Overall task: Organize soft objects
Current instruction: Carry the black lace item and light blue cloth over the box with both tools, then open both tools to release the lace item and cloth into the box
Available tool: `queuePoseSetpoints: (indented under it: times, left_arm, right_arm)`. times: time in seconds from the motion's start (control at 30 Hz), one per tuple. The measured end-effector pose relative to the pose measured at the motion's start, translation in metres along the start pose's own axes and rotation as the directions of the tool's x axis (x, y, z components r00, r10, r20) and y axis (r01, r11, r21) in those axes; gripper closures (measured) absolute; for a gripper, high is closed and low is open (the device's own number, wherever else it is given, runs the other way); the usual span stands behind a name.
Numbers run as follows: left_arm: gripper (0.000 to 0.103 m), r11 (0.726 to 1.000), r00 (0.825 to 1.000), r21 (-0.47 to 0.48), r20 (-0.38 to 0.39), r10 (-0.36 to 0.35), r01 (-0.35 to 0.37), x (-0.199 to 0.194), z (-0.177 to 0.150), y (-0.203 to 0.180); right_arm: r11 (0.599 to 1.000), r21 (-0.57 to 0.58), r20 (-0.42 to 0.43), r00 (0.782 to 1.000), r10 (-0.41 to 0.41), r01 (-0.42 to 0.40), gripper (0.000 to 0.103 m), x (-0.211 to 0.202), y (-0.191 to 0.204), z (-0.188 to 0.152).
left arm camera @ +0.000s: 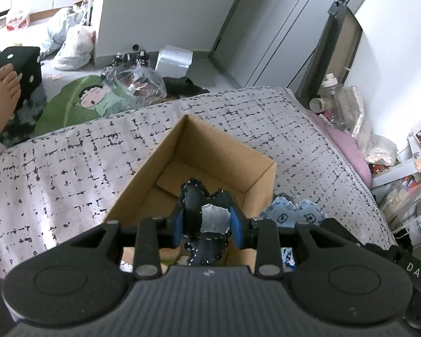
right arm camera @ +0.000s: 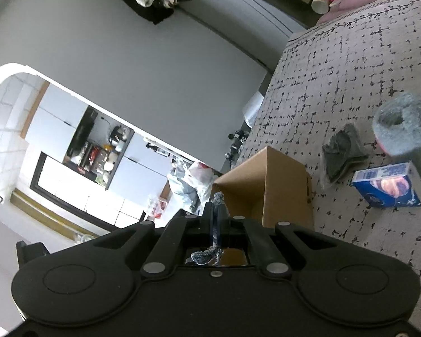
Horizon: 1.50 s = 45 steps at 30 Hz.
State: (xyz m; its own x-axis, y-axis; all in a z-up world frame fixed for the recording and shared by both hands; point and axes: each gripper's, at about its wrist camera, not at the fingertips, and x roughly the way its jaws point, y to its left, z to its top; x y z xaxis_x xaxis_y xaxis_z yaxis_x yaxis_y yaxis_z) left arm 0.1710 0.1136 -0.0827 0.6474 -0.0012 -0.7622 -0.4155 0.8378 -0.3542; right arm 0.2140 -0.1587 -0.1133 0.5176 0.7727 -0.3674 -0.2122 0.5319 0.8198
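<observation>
Left gripper (left arm camera: 207, 221): clamped on dark fabric piece (left arm camera: 195, 200), over the cardboard box (left arm camera: 255, 193).
Right gripper (right arm camera: 216, 221): pinching blue fabric scrap (right arm camera: 216, 231) (box just ahead).

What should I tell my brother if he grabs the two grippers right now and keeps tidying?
Left gripper: shut on a dark blue cloth toy, held over the open cardboard box.
Right gripper: shut on a thin light blue cloth piece, beside the box.
The box looks mostly empty; nothing clearly lies inside yet.
Still on the bed cover: a grey fuzzy ring, a dark grey cloth in a bag, a blue carton.
Next: probably drop both held pieces into the box, then fetch the rest.
</observation>
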Motion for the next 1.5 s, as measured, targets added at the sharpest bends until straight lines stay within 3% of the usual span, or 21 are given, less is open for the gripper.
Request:
queuePoseSetpoints:
  times: [0.13, 0.27, 0.53, 0.67, 0.77, 1.0, 1.1, 1.37, 1.5]
  left_arm:
    - [0.07, 1.0, 1.0, -0.011, -0.016, -0.001, 0.001, 0.007, 0.001, 0.008]
    - [0.07, 1.0, 1.0, -0.017, -0.029, -0.003, 0.002, 0.012, 0.004, 0.013]
    - [0.07, 1.0, 0.999, -0.014, -0.041, -0.007, 0.006, 0.019, 0.009, 0.014]
    - [0.068, 1.0, 0.999, -0.008, -0.045, -0.002, 0.002, 0.023, 0.011, 0.012]
    - [0.066, 1.0, 0.999, 0.009, -0.041, 0.023, -0.022, 0.027, 0.013, 0.009]
    - [0.042, 0.996, 0.992, 0.049, -0.098, 0.082, -0.078, 0.033, 0.009, -0.001]
    - [0.03, 0.992, 0.991, 0.066, -0.078, 0.11, -0.104, 0.027, 0.006, -0.006]
    - [0.022, 0.986, 0.989, 0.095, -0.039, 0.139, -0.135, 0.008, -0.002, -0.023]
    - [0.017, 0.984, 0.989, 0.104, -0.017, 0.145, -0.142, -0.004, -0.006, -0.031]
  right_arm:
    - [0.999, -0.03, -0.014, 0.999, -0.029, 0.028, 0.1, 0.011, 0.005, -0.004]
    - [0.997, -0.028, -0.042, 0.996, -0.078, 0.076, 0.092, 0.021, 0.006, -0.005]
    - [0.987, -0.028, -0.023, 0.987, -0.156, 0.156, 0.055, 0.019, 0.004, -0.005]
    - [0.976, -0.031, -0.022, 0.976, -0.218, 0.217, 0.047, 0.02, 0.003, -0.004]
    - [0.967, -0.065, -0.006, 0.969, -0.246, 0.245, 0.03, 0.018, 0.007, -0.004]
    - [0.966, -0.087, -0.011, 0.969, -0.247, 0.245, 0.018, 0.016, 0.012, -0.002]
    - [0.959, -0.103, -0.003, 0.964, -0.264, 0.263, 0.015, 0.014, 0.013, 0.0]
    - [0.962, -0.097, 0.017, 0.966, -0.256, 0.257, 0.0, 0.0, 0.017, 0.005]
    - [0.962, -0.097, 0.049, 0.967, -0.252, 0.255, 0.0, -0.011, 0.021, 0.009]
